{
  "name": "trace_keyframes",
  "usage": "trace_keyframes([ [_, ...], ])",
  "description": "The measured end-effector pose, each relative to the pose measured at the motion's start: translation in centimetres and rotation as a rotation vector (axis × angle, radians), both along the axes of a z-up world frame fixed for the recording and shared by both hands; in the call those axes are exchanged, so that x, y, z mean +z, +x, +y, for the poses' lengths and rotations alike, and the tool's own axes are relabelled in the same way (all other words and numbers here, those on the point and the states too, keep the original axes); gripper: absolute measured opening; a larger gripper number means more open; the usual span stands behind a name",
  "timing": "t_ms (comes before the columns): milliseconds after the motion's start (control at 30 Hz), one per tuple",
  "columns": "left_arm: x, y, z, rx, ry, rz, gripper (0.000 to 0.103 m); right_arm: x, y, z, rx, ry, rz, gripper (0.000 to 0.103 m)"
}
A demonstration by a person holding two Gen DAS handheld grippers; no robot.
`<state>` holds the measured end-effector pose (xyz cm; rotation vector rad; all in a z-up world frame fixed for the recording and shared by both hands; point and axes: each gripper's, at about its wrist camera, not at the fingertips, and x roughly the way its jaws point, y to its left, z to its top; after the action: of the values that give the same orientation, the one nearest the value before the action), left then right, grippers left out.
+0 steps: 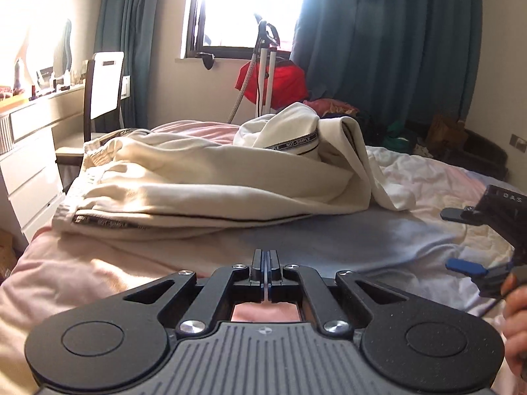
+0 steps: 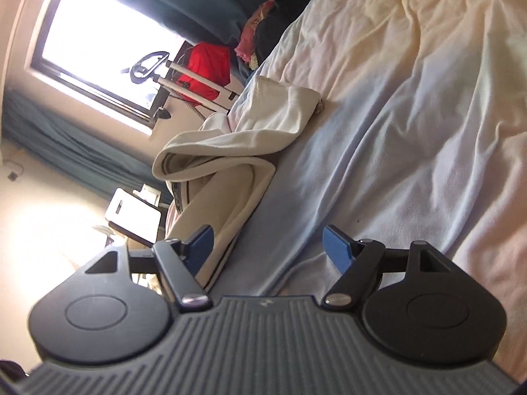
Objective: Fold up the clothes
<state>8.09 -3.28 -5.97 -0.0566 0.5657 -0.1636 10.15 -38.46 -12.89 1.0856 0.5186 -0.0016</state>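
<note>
From my left wrist, my left gripper (image 1: pixel 267 271) is pressed closed on nothing above the bedsheet (image 1: pixel 329 243) — the cream trousers (image 1: pixel 204 181) lie heaped ahead. From my right wrist, my right gripper (image 2: pixel 268 247) is spread wide, the trousers (image 2: pixel 224 177) ahead-left on the sheet.

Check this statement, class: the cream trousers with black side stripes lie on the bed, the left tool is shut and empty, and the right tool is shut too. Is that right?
One detail is wrong. The right tool is open, its blue-padded fingers spread wide apart, as the right wrist view shows. The rest stands: the cream trousers with black side stripes lie on the bed, and the left tool is shut and empty.
</note>
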Motion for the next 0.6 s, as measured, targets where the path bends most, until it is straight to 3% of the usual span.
trace_keyframes([
  [33,0.0,-0.6,0.7,0.006,-0.020,0.004,0.007,-0.2,0.4,-0.4,-0.015,0.029,-0.011,0.073],
  [67,-0.1,-1.2,1.4,0.012,-0.040,0.007,0.016,-0.5,0.9,-0.9,-0.028,0.069,-0.025,0.073],
  [167,-0.8,0.1,3.7,0.066,-0.164,0.061,0.058,-2.7,3.7,-1.9,-0.077,0.270,-0.042,0.073],
  [200,-1.1,0.7,4.5,0.087,-0.211,0.082,0.066,-3.6,4.9,-2.1,-0.093,0.339,-0.039,0.073],
  [267,-1.6,2.0,6.1,0.129,-0.304,0.123,0.066,-4.4,7.5,-2.0,-0.103,0.373,-0.036,0.073],
  [333,-2.2,3.3,7.7,0.170,-0.396,0.165,0.068,-4.3,10.1,-1.9,-0.126,0.308,-0.027,0.073],
  [400,-2.8,4.7,9.2,0.213,-0.473,0.196,0.073,-4.3,13.1,-1.7,-0.137,0.259,0.005,0.066],
  [500,-4.2,6.7,10.9,0.283,-0.485,0.206,0.074,-4.8,17.5,-1.0,-0.122,0.211,0.093,0.055],
  [567,-5.2,8.0,12.1,0.314,-0.518,0.222,0.074,-4.6,19.9,-0.5,-0.120,0.155,0.100,0.054],
  [600,-5.6,8.5,12.6,0.326,-0.534,0.224,0.074,-4.3,20.8,-0.4,-0.138,0.112,0.096,0.047],
])
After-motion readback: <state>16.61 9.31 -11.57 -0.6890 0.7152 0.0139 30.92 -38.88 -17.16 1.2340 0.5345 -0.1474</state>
